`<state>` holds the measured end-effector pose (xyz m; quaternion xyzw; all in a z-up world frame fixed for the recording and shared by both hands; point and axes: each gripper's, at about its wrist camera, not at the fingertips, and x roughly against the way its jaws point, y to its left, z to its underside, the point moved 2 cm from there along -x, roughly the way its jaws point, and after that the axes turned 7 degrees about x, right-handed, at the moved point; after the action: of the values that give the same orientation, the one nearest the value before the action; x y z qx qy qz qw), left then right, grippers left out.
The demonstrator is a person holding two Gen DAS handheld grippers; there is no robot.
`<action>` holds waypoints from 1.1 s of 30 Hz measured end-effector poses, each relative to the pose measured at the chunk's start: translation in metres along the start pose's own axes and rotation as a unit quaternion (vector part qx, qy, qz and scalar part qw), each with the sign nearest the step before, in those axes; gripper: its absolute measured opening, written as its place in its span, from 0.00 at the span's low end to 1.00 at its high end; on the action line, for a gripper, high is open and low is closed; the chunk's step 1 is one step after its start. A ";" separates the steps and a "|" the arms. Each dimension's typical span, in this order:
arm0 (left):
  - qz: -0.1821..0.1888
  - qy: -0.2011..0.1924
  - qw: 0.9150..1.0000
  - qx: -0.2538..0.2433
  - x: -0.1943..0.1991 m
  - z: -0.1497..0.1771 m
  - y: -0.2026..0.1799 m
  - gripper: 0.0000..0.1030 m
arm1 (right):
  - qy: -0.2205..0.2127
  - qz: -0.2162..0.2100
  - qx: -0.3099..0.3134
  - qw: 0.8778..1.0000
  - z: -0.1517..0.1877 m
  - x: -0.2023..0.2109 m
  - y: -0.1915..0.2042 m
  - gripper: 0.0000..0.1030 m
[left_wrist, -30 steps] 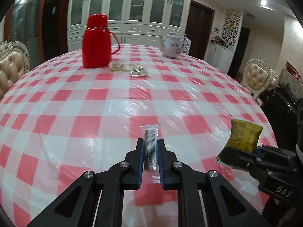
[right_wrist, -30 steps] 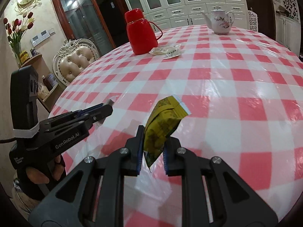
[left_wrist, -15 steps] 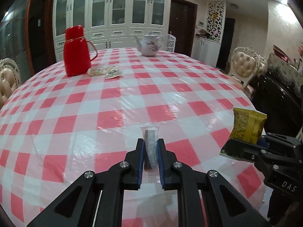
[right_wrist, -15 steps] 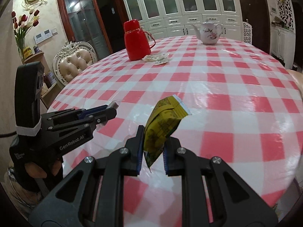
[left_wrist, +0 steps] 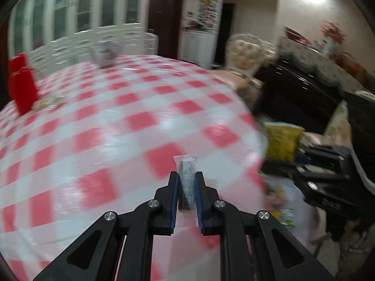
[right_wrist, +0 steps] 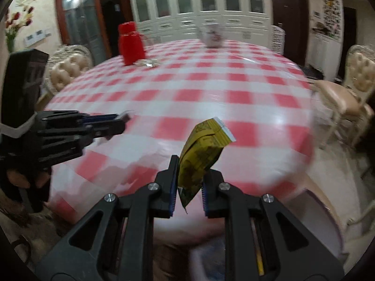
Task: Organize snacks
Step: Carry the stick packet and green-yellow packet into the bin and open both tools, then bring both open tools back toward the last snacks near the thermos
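On my left, the left gripper (left_wrist: 186, 187) stays clenched on a clear-wrapped grey wafer packet (left_wrist: 186, 182); on the right, the right gripper (right_wrist: 187, 182) grips a yellow snack pouch (right_wrist: 201, 157). Both have swung from above the checked table (left_wrist: 93, 140) past its near edge, so I judge I'm carrying the snacks off toward wherever they're stored.

Beyond the jaws, white glass-fronted cabinets (right_wrist: 199, 7) line the far wall beside a dark door (right_wrist: 287, 11); cream tufted chairs (right_wrist: 351, 86) ring the red-checked worktop (right_wrist: 211, 89)
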<state>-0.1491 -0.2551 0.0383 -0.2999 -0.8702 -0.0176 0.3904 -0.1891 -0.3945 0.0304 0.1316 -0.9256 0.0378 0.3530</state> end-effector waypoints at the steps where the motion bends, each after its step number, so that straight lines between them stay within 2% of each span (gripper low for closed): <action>1: 0.014 0.008 1.000 -0.006 -0.005 0.000 -0.009 0.14 | 0.005 0.018 0.000 1.000 0.004 0.005 -0.011 0.20; 4: 0.047 0.029 0.998 -0.022 -0.018 0.001 -0.036 0.14 | 0.010 0.055 -0.005 0.998 0.006 0.017 -0.040 0.20; 7: 0.078 0.048 0.995 -0.038 -0.030 0.002 -0.063 0.14 | 0.020 0.071 -0.005 0.997 0.012 0.025 -0.059 0.20; 11: 0.121 0.078 0.987 -0.065 -0.044 0.009 -0.102 0.14 | 0.087 0.101 0.038 0.990 0.038 0.021 -0.082 0.21; 14: 0.166 0.100 0.978 -0.078 -0.055 0.017 -0.123 0.16 | 0.152 0.120 0.073 0.978 0.065 0.013 -0.098 0.22; 16: 0.205 0.120 0.968 -0.082 -0.063 0.024 -0.138 0.36 | 0.207 0.140 0.095 0.964 0.087 0.006 -0.110 0.23; 17: 0.207 0.123 0.967 -0.082 -0.065 0.025 -0.140 0.60 | 0.219 0.154 0.096 0.959 0.092 0.005 -0.115 0.26; 18: 0.206 0.116 0.968 -0.079 -0.065 0.027 -0.142 0.74 | 0.225 0.164 0.089 0.956 0.095 0.005 -0.122 0.28; 19: 0.207 0.106 0.970 -0.077 -0.062 0.027 -0.141 0.75 | 0.225 0.175 0.070 0.956 0.096 0.008 -0.133 0.32; 21: 0.207 0.097 0.970 -0.077 -0.058 0.025 -0.137 0.75 | 0.211 0.180 0.046 0.960 0.095 0.017 -0.144 0.37; 23: 0.194 0.079 0.975 -0.071 -0.052 0.018 -0.125 0.75 | 0.181 0.181 0.031 0.966 0.087 0.027 -0.149 0.43; 27: 0.144 0.033 0.988 -0.051 -0.035 -0.001 -0.081 0.75 | 0.110 0.177 -0.002 0.978 0.056 0.034 -0.141 0.53; 31: 0.083 0.011 0.996 -0.018 -0.030 -0.018 -0.024 0.76 | 0.028 0.118 -0.052 0.991 0.013 0.014 -0.113 0.60; 33: 0.027 0.009 1.000 -0.010 -0.030 -0.028 0.014 0.76 | -0.002 0.086 -0.044 0.995 -0.014 0.000 -0.088 0.62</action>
<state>-0.1076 -0.2667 0.0345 -0.3269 -0.8582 -0.0180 0.3954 -0.1564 -0.4772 0.0389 0.0366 -0.9347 0.0272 0.3524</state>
